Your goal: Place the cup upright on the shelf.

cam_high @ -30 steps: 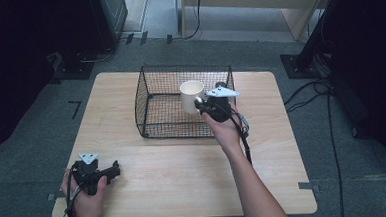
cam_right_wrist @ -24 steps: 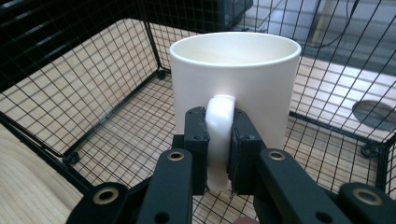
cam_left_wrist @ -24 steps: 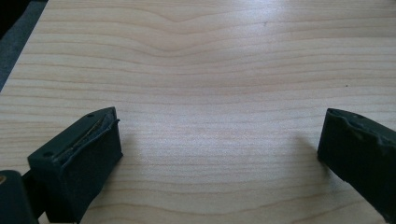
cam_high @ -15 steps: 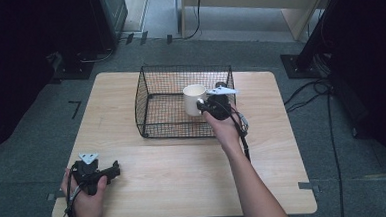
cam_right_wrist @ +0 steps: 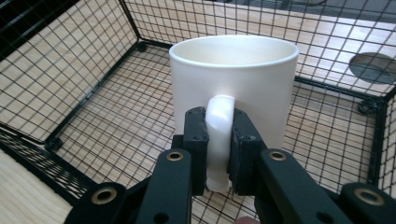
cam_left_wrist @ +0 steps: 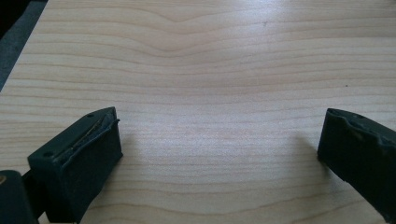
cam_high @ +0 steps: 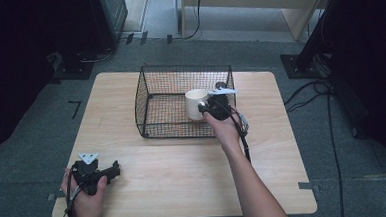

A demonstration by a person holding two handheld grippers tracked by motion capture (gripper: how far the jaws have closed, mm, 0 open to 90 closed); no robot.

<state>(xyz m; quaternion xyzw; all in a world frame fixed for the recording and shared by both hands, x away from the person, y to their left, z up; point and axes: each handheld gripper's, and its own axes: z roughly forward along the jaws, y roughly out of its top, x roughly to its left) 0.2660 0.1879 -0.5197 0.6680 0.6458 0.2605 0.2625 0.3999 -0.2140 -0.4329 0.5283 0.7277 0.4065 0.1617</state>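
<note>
R tool (cam_right_wrist: 218, 154) is pinching the white mug (cam_right_wrist: 233, 81) by its handle, jaws pressed on both sides of the loop. Mug hangs upright inside the black wire basket (cam_high: 155, 98), at its right side, w/ mesh floor visible under it in the right gripper view. Can't tell for sure if the base touches the mesh or sits just above it.

Change vs. a sec ago: mug sits a bit lower and slightly nearer the basket's near-right corner; hand has dropped w/ it. So the mug is being lowered into the basket, not lifted out, by my read. Placement looks nearly done; what's left is prob. setting it flat and letting go of the handle.

L tool (cam_high: 98, 174) is parked at the near-left corner of the surface (cam_high: 184, 179), same spot as before, jaws spread wide over bare wood, holding nothing. It's well apart from the basket and takes no part in this step.
</note>
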